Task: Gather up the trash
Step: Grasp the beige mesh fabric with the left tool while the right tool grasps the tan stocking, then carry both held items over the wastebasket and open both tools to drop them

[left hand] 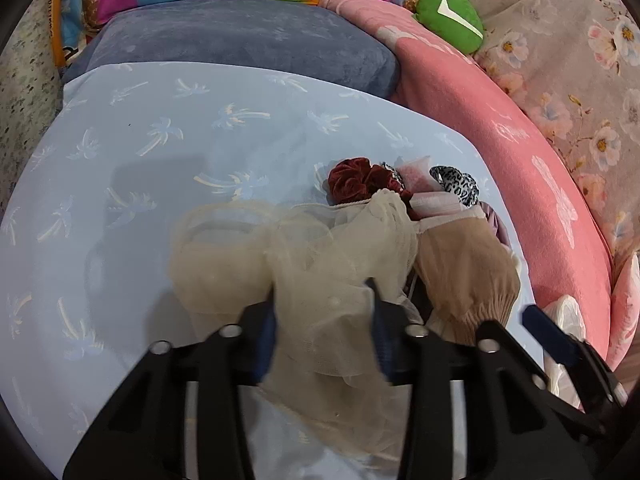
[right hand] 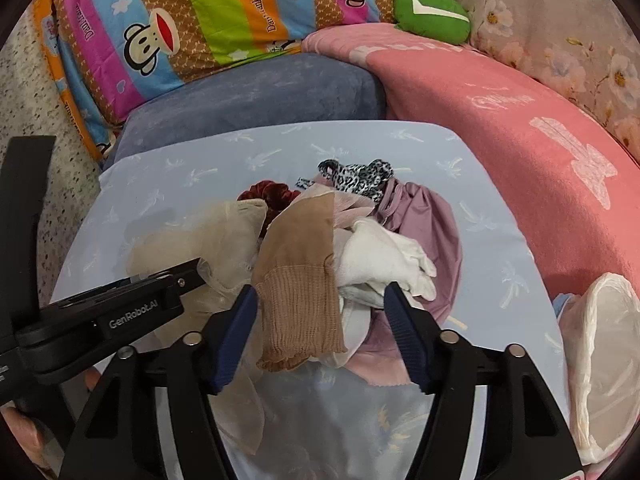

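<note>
Bare light-blue sheet [left hand: 132, 184] open left of the clothing pile [right hand: 360, 240], pink blanket ridge [right hand: 520, 152] walling the right side, grey-blue cushion [right hand: 256, 92] behind, white plastic bag [right hand: 604, 360] crowding the near right corner, left hand-held gripper [right hand: 192, 268] beside the pile.
</note>
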The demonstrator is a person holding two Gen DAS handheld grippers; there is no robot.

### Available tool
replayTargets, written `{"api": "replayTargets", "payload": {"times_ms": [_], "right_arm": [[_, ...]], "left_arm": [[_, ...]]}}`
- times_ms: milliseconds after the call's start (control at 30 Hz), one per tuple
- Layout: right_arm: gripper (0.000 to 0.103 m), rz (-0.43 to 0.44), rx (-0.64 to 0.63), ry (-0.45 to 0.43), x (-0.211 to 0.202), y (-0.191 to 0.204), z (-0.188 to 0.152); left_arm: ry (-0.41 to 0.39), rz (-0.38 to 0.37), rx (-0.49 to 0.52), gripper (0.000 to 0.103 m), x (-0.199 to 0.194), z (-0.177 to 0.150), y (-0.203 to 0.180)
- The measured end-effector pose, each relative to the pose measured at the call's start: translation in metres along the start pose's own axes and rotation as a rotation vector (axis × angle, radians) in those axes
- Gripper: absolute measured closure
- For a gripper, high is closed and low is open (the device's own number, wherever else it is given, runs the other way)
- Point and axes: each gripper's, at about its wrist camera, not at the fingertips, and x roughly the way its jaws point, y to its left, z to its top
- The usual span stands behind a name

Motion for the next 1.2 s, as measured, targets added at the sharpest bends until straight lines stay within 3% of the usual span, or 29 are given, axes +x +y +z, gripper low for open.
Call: {"api": "replayTargets", "payload": {"times_ms": [33, 100, 167, 400, 700, 1200], "right_arm": [[0.063, 0.008, -0.003, 0.012, 0.004, 0.001, -0.001], [0.085, 0.012, -0.008, 0.021, 0.008, 0.004, -0.003], [0.096, 0.020, -0.011, 0.024, 0.008, 0.006, -0.004], [0.097, 0.047, 0.018, -0.056, -0.030, 0.000, -0.001], [0.098, 0.050, 0.059, -0.206, -0.105, -0.025, 0.013], [0.098, -0.087, 0.255, -0.392, -0.211, -0.144, -0.011]], "left_arm": [[0.000, -0.003, 0.004, 0.076, -0.001, -0.001, 0.001], [0.000, -0.014, 0.017, 0.086, -0.004, -0.002, 0.001], [-0.004, -0.010, 0.030, 0.090, -0.008, -0.003, 0.000], [-0.053, -0.030, 0.055, 0.093, -0.036, 0.002, -0.013], [-0.146, -0.065, 0.139, 0.093, -0.085, 0.011, -0.058], [-0.214, -0.166, 0.386, 0.093, -0.116, -0.012, -0.188]]}}
